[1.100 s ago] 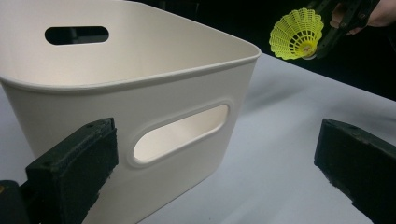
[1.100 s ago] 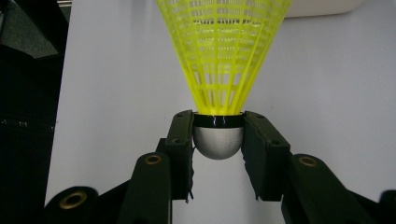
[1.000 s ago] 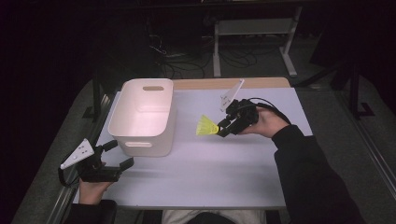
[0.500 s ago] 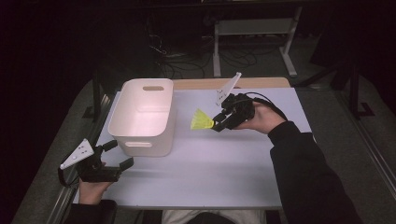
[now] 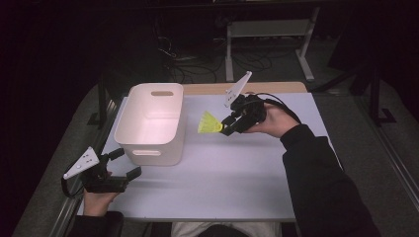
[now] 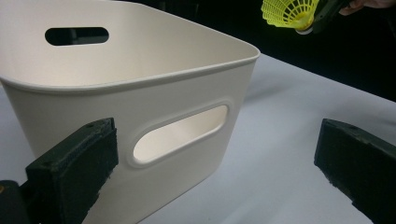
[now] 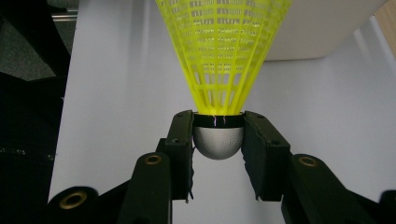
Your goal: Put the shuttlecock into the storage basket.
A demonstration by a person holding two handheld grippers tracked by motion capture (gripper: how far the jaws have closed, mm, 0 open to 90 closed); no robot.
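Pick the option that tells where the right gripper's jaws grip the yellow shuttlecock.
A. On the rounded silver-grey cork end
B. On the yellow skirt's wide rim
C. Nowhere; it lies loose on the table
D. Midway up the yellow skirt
A: in the right gripper view, the right gripper has its jaws closed on either side of the rounded cork of the shuttlecock, with the yellow skirt flaring away beyond them.

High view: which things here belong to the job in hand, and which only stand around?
In the job:
- yellow plastic mesh shuttlecock with a silver cap
- right claw, shut on its cap
- white plastic bin with handle slots

Standing around:
- left claw, open, near the bin
- black cables on the floor
- white metal stand
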